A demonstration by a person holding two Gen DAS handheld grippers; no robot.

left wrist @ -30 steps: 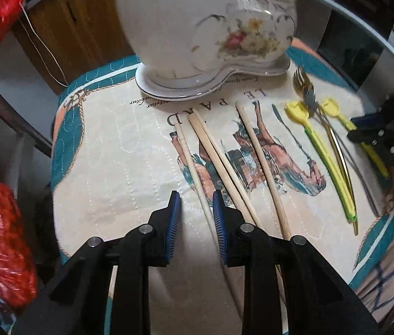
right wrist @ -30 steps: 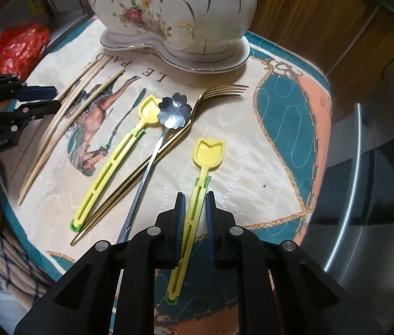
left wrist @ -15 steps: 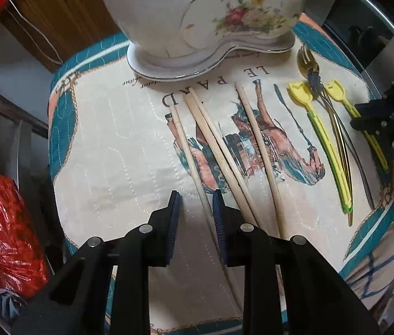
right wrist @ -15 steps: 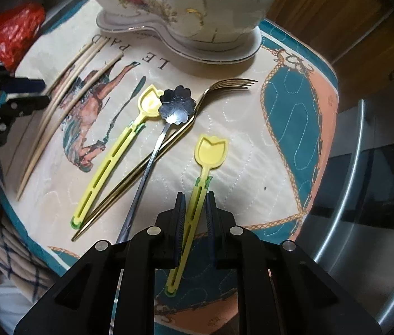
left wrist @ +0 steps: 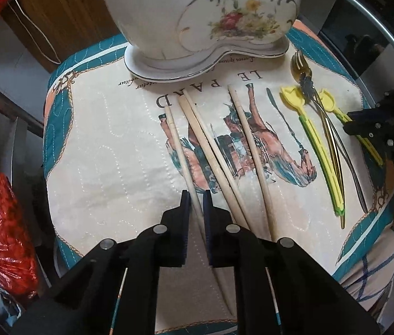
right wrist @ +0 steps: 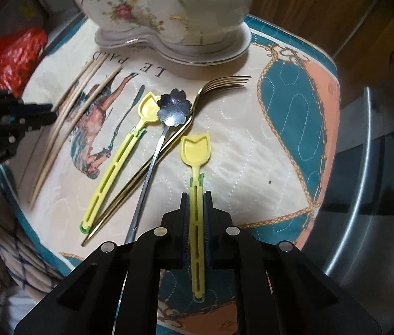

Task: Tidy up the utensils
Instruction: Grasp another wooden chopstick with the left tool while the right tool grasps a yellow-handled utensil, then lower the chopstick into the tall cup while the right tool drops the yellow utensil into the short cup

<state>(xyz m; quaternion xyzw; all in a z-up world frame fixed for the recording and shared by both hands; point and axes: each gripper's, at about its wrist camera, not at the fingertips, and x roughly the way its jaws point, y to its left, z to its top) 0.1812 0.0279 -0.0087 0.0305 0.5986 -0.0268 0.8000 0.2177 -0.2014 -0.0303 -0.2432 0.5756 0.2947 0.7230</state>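
**Both jaws closed on utensils, lift pending**

Left wrist view: our left gripper (left wrist: 195, 199) has its jaws clamped on the leftmost chopstick (left wrist: 178, 150), near its lower end on the quilted mat (left wrist: 99, 145). Gripped off-centre, it could pivot and sag.

Right wrist view: our right gripper (right wrist: 196, 202) pinches the yellow tulip spoon (right wrist: 196, 162) by its slim handle; smooth plastic may slip, or swing into the fork (right wrist: 222, 82).
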